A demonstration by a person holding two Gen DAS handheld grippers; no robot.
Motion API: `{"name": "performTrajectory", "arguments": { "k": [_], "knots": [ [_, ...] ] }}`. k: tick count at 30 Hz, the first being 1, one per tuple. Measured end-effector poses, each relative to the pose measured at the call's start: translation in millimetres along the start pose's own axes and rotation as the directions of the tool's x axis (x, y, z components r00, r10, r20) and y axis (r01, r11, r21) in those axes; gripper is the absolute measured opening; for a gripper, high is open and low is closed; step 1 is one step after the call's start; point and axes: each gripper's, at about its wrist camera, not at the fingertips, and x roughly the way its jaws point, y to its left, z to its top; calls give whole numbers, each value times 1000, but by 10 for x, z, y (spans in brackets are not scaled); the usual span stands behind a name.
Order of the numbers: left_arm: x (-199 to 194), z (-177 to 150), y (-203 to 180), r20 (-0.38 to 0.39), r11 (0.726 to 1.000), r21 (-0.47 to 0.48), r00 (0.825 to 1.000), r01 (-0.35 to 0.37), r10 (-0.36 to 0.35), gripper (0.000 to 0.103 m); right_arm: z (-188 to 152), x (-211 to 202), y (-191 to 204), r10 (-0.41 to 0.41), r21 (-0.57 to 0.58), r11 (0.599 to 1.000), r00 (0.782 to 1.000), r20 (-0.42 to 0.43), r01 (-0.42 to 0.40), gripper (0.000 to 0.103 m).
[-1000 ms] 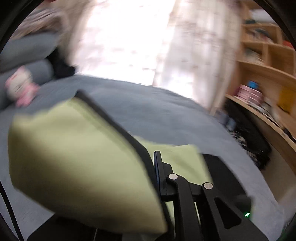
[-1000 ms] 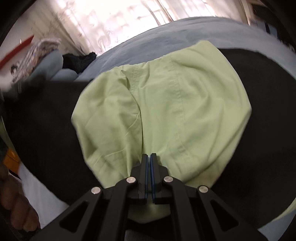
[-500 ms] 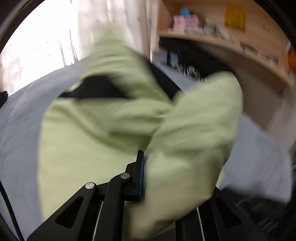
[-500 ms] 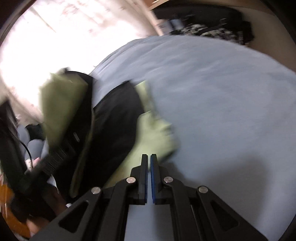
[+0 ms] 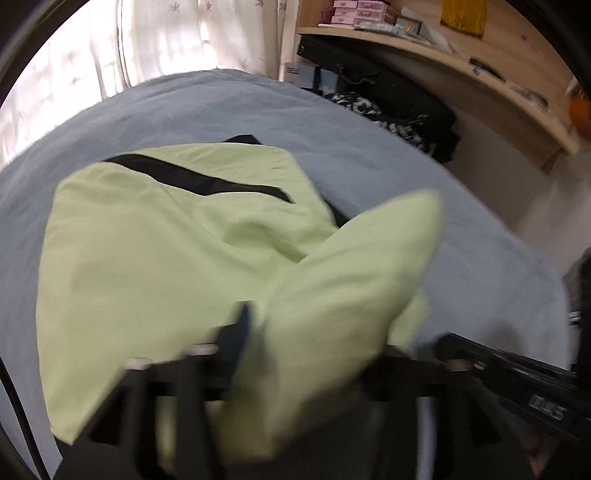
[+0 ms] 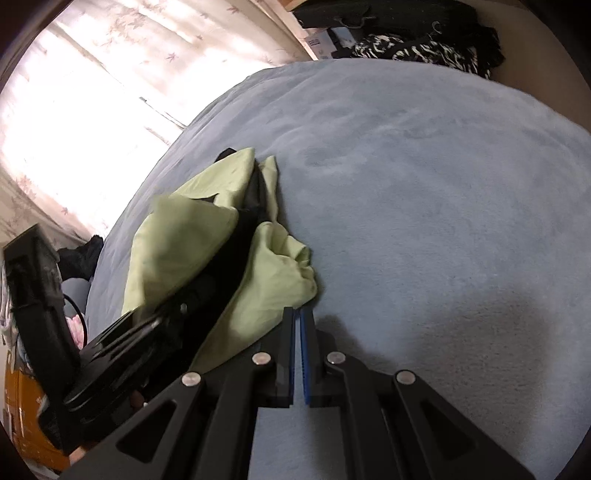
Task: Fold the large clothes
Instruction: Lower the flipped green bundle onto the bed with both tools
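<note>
Pale green fabric with black panels, a large garment, lies bunched on a grey-blue bed cover, near the bed's edge closest to the cameras. In the left wrist view a loose green flap stands up between the blurred black fingers of the left gripper; its jaws have just been opening and now stand wide apart, the left finger clear of the cloth, so the grip is released although fabric remains between the jaws. The tool points steeply downward at the garment.

In the right wrist view the right gripper also slants downward toward the bed; its blue-padded fingers are clenched together with only a thin slit between them. The garment's crumpled green edge lies just beside and partly under the left fingertip; whether any cloth is pinched cannot be told. The left tool's black body enters this view at the lower left, over the garment.

Background: a patterned curtain at a bright window; a curved wooden shelf carrying pink boxes and small items; beneath it, dark and black-and-white patterned clothing piled beside the bed.
</note>
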Motion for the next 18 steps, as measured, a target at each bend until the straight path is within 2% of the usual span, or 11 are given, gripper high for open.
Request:
{"name": "performTrajectory", "arguments": {
  "k": [4,8,9,11,12,13,15,18],
  "knots": [
    [-356,-75,-93,50,1000,12,998,23,-23,75,75,-168,108,-4,-23,1000,1000,28,5,3],
    [-753,-140,35,103,1000,-25,995,12,-10,75,177,-367,207,-5,-48,999,997,71,8,4],
    [-869,-158,141,120,999,-55,993,-2,8,75,223,-413,250,-5,-61,998,997,83,10,8],
    [-1044,-175,349,143,993,-112,989,-31,47,75,321,-461,356,-11,-85,996,994,105,21,35],
    [-1084,-184,469,150,989,-143,986,-47,69,75,368,-480,421,-11,-106,994,993,120,24,41],
    [-1116,-183,558,153,985,-161,985,-57,82,75,419,-482,503,-7,-137,990,991,133,25,43],
    [-1108,-220,853,129,965,-235,980,-120,153,75,512,-401,622,17,-190,982,993,117,5,43],
    [-1004,-300,1176,84,937,-318,980,-143,178,75,683,-142,684,41,-188,982,999,34,-34,43]
  ]
}}
